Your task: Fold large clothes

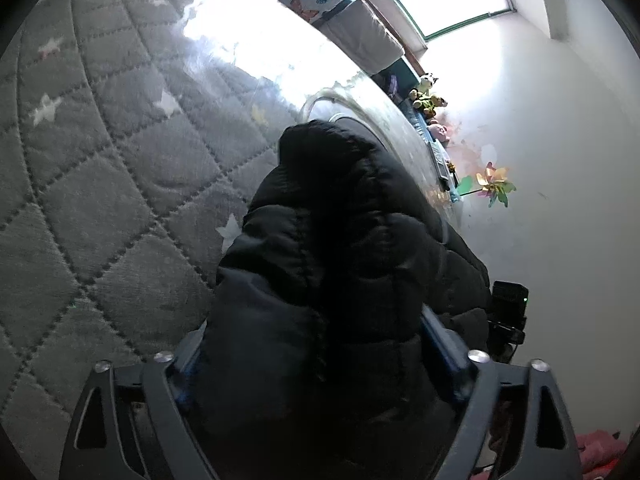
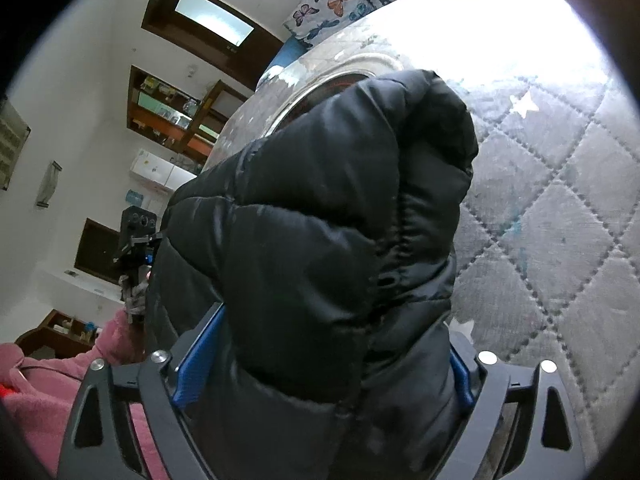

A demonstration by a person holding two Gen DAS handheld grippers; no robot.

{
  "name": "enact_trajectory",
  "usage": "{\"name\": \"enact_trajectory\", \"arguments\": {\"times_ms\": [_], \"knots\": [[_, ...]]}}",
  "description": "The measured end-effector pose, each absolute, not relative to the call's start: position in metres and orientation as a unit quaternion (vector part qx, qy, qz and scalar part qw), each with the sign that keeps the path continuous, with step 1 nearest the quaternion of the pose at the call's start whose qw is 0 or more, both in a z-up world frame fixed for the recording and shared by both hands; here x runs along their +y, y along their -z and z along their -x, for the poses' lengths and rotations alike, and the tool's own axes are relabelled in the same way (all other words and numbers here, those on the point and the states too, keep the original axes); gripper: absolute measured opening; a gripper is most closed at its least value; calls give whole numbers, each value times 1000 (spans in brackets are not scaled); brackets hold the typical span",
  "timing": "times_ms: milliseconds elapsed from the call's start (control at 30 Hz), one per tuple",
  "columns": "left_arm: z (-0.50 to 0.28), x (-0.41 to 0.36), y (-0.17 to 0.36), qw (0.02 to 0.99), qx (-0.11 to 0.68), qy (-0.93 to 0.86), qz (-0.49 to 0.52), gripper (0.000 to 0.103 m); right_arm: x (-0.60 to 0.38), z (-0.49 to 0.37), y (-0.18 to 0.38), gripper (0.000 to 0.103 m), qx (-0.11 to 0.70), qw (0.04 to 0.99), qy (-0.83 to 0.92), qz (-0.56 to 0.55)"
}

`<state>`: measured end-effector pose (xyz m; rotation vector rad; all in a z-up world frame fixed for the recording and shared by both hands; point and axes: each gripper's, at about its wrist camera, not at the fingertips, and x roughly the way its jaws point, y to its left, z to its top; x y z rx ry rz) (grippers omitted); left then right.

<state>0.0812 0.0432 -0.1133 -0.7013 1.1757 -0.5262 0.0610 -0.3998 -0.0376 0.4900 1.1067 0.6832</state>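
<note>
Black padded jacket (image 1: 344, 272) fills the space nearest both lenses, bunched thick between the blue fingers (image 1: 438, 344) of each tool. We have the left gripper (image 1: 320, 356) pinching one bundle of the jacket and the right gripper (image 2: 320, 356) pinching another, each closed as far as the puffy cloth allows. The jacket hangs lifted from our two holds above the grey quilted bed cover (image 1: 104, 168), its far end drooping toward the cover; whether that end touches, we cannot tell.

We judge this to be the carrying part of a fold: an edge is raised and waits to be laid over the rest. Next we need to move both holds forward together, keep them level, lower the cloth flat, and only then let go.

Both tools point along the bed, tilted sideways, so the cover slants across each view. In the left view the right tool's body (image 1: 508, 312) shows close beside us; in the right view the left tool's body (image 2: 136, 236) shows by the pink sleeve (image 2: 48, 392).
</note>
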Motion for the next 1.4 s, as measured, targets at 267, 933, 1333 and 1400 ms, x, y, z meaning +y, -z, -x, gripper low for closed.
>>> {"name": "enact_trajectory", "arguments": {"times_ms": [267,933,1333,1400], "knots": [[-84,30,104,749,549,232,290,96,-394,-58,33,100,503,775,-304,-233],[-61,-6,16,815,485,212,236,56,-403,-25,-12,56,433,819,-290,-241],[-179,-110,-72,818,449,287,220,56,-461,-50,-93,54,345,895,-217,-181],[-209,-134,-80,814,449,295,220,56,-473,-64,-102,54,340,904,-198,-171]]}}
